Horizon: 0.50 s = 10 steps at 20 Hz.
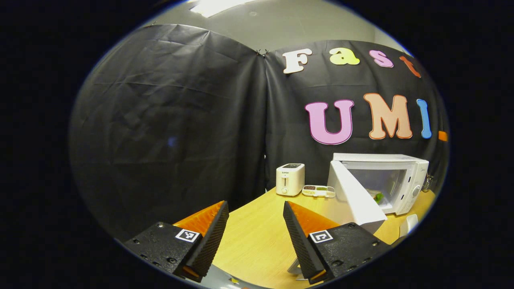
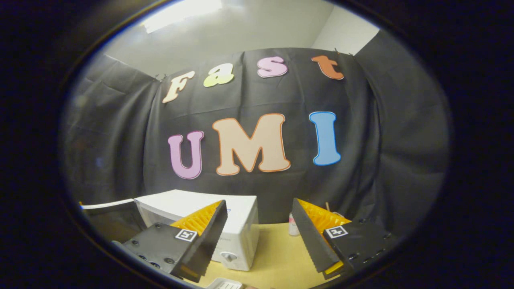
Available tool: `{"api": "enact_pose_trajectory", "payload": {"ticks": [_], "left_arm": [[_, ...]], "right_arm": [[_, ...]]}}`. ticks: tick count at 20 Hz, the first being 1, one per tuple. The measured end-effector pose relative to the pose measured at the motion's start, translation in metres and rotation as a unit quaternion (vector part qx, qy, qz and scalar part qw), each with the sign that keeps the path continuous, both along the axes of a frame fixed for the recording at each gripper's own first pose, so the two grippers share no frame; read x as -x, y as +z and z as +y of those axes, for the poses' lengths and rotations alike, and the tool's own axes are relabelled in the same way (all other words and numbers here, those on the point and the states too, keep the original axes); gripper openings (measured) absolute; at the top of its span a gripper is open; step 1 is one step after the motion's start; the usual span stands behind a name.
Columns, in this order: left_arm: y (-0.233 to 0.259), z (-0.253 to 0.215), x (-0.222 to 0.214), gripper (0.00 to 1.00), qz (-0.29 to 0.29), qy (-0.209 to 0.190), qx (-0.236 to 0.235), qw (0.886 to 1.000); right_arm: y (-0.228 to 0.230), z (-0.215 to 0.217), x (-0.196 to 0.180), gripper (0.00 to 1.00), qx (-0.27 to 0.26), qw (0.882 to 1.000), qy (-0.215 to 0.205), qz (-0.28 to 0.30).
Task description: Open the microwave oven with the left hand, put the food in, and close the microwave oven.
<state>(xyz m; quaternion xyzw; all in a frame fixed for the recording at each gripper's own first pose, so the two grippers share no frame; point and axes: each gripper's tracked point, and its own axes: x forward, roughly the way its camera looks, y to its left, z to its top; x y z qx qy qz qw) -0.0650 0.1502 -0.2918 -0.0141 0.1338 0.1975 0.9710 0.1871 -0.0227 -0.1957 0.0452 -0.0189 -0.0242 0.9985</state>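
In the left gripper view a white microwave oven [image 1: 395, 176] stands at the right on the wooden table [image 1: 257, 237], its door [image 1: 353, 198] swung open toward me. Green food on a white plate [image 1: 378, 197] lies inside the cavity. My left gripper [image 1: 255, 241] is open and holds nothing, well short and to the left of the door. In the right gripper view the microwave oven [image 2: 237, 224] is close, low and left of centre, with its dial facing me. My right gripper [image 2: 257, 245] is open and holds nothing, just in front of the oven's right end.
A white toaster [image 1: 290, 179] and a small divided dish of food [image 1: 318, 190] stand behind and left of the microwave. A white object [image 1: 408, 224] lies at the table's right edge. A small pink-capped bottle [image 2: 293, 225] stands by the cloth wall. A white thing [image 2: 225, 284] shows at the bottom edge.
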Motion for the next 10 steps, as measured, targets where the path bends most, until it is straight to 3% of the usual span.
{"api": "enact_pose_trajectory", "payload": {"ticks": [1,4,5,6,7,10], "left_arm": [[0.003,-0.006,-0.001,0.83,-0.002,-0.001,0.002,1.000],[0.004,-0.023,-0.005,0.76,-0.003,-0.008,0.008,1.000],[0.003,-0.029,-0.007,0.69,-0.001,-0.012,0.009,1.000],[0.000,-0.033,-0.009,0.57,0.003,-0.013,0.011,1.000],[-0.002,-0.041,-0.012,0.46,0.011,-0.017,0.013,1.000],[-0.009,-0.067,-0.020,0.10,0.024,-0.031,0.028,0.999]], "right_arm": [[0.002,-0.008,-0.003,0.91,0.003,1.000,-0.006,-0.002],[0.006,-0.018,-0.011,0.91,0.007,1.000,-0.013,-0.008],[0.003,-0.018,-0.012,0.91,0.011,1.000,-0.011,-0.003],[-0.001,-0.020,-0.013,0.99,0.017,1.000,-0.009,0.004],[-0.002,-0.020,-0.015,0.91,0.021,1.000,-0.007,0.005],[-0.005,-0.020,-0.015,0.91,0.040,0.999,-0.001,0.012]]}}
